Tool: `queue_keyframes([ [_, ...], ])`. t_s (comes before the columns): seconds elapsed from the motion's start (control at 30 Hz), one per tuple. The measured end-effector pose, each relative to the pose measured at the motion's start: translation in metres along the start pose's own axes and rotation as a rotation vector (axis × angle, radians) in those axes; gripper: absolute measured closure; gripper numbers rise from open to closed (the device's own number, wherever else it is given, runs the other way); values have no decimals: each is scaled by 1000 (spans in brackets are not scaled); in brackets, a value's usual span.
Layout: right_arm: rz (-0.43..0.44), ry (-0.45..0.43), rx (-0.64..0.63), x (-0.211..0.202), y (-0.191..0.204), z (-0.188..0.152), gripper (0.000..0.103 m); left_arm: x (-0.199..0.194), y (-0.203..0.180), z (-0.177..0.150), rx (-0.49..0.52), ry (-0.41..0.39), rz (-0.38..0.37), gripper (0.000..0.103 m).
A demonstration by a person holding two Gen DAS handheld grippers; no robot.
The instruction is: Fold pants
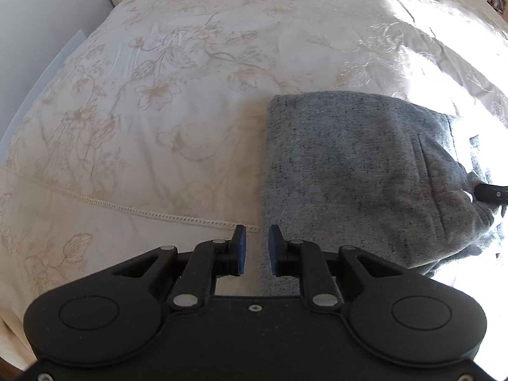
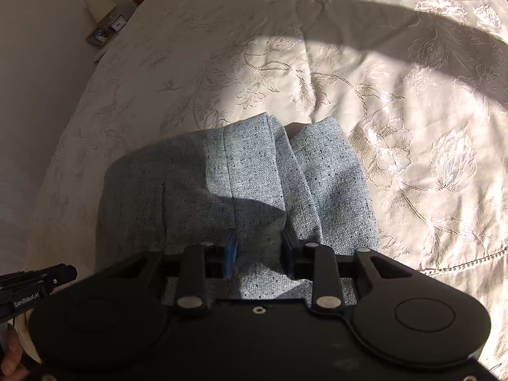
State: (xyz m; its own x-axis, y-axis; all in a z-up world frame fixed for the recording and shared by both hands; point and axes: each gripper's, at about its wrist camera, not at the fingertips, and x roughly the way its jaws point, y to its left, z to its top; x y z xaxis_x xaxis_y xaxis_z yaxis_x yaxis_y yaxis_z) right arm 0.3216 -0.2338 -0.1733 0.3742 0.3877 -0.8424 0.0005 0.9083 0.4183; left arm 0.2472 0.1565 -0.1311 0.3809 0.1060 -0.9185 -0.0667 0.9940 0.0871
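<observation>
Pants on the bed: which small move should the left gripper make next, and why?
Probably lower onto the pants at their near edge and pinch it: the left gripper hangs empty at that edge, while cloth lies between the right gripper fingers.

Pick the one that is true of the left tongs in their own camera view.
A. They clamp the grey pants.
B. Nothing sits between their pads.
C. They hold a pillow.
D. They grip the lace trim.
B: the left tongs show a bare gap between their blue pads, over the pants' left edge on the bedspread.

Left tool (image 1: 257, 250) empty; right tool (image 2: 258, 254) gripping.
</observation>
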Motion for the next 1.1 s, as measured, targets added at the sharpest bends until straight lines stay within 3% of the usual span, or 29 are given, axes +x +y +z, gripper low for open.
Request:
queue_keyframes([
  [0.03, -17, -13, -39, -2, 5, -2, 98, 0, 3, -1, -9, 3, 0, 78],
  [0.33, -97, -68, -65, -38, -3, -8, 100, -7, 5, -1, 1, -19, -32, 78],
  [0.43, -157, -60, -71, -39, -15, -12, 101, -5, 0, 2, 18, -20, -41, 78],
  [0.5, -132, -37, -31, -34, -23, -15, 101, -6, -4, 5, 34, -27, -42, 78],
  [0.6, -82, -88, 17, -41, -23, -14, 88, -8, -7, 8, 49, -39, -66, 78],
  [0.67, -50, -126, 36, -46, -21, -11, 64, -9, -11, 10, 66, -45, -66, 78],
  [0.77, -41, -131, 28, -44, -16, -4, 63, -10, -15, 12, 76, -51, -61, 78],
  [0.97, -58, -12, 41, -3, -20, 8, 62, -11, -9, 10, 45, -34, -53, 78],
  [1.1, 3, 46, 104, 12, -32, 8, 61, -7, -5, 7, 35, -14, -35, 78],
])
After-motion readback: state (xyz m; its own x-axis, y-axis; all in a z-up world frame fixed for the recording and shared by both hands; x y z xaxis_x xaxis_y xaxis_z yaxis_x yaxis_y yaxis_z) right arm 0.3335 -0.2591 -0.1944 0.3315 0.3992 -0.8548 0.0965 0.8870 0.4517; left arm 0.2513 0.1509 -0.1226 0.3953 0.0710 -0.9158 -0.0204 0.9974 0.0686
